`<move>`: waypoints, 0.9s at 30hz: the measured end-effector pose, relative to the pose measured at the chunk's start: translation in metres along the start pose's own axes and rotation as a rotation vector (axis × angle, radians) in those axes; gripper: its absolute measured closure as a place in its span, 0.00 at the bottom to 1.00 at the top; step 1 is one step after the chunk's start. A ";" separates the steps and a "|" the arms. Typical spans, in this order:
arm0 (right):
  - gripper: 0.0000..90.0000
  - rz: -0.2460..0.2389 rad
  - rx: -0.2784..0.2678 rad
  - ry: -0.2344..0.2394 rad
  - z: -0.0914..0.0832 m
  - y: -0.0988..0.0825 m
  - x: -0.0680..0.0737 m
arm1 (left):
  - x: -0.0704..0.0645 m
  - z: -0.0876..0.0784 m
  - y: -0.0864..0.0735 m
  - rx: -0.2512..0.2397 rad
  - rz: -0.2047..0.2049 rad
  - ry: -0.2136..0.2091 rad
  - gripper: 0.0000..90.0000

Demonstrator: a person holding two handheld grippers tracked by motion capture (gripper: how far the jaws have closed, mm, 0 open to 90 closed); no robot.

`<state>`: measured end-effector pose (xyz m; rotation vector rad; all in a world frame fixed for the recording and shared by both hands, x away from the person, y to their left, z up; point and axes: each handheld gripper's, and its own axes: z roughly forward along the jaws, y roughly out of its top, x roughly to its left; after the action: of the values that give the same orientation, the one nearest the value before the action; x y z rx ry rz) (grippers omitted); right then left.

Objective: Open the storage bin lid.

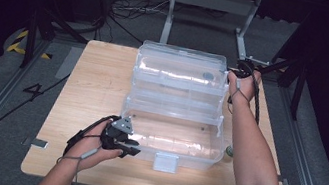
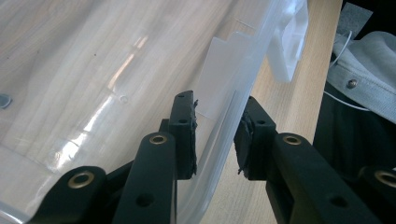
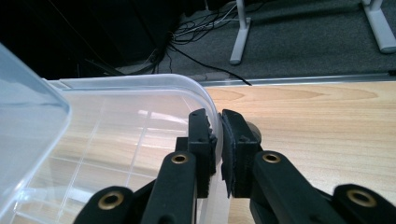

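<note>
A clear plastic tiered storage box (image 1: 179, 50) stands fanned open on the wooden table (image 1: 99, 76). My left gripper (image 1: 130, 147) is at the front left corner of the bottom tray. In the left gripper view it (image 2: 217, 135) straddles the tray's front wall (image 2: 243, 60), one jaw inside and one outside, open with a small gap beside the outer pad. My right gripper (image 1: 236, 73) is at the far right corner of the top tier. In the right gripper view it (image 3: 219, 140) is shut on that tier's thin curved rim (image 3: 140, 81).
A white latch (image 1: 165, 162) hangs from the middle of the front wall, also seen as the latch (image 2: 289, 42) ahead of the left jaws. A small dark round piece (image 1: 208, 75) lies in the upper tier. A small round object (image 1: 230, 150) sits on the table by the box's right side.
</note>
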<state>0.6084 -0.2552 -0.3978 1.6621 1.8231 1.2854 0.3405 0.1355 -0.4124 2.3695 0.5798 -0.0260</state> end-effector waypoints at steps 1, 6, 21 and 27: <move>0.93 0.003 0.001 0.000 0.000 0.000 0.000 | 0.000 0.000 0.000 0.000 0.000 0.000 0.79; 0.93 0.004 0.002 0.002 0.001 0.000 -0.001 | 0.000 0.000 0.000 0.000 0.000 0.000 0.79; 0.76 -0.017 -0.016 -0.006 0.000 0.001 -0.003 | 0.000 0.000 0.000 -0.001 -0.003 0.001 0.79; 0.70 -0.068 -0.069 0.000 -0.016 0.006 -0.004 | 0.000 0.000 0.000 -0.004 -0.005 0.001 0.78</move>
<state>0.6007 -0.2653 -0.3859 1.5506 1.7980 1.3046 0.3406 0.1354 -0.4124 2.3640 0.5856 -0.0264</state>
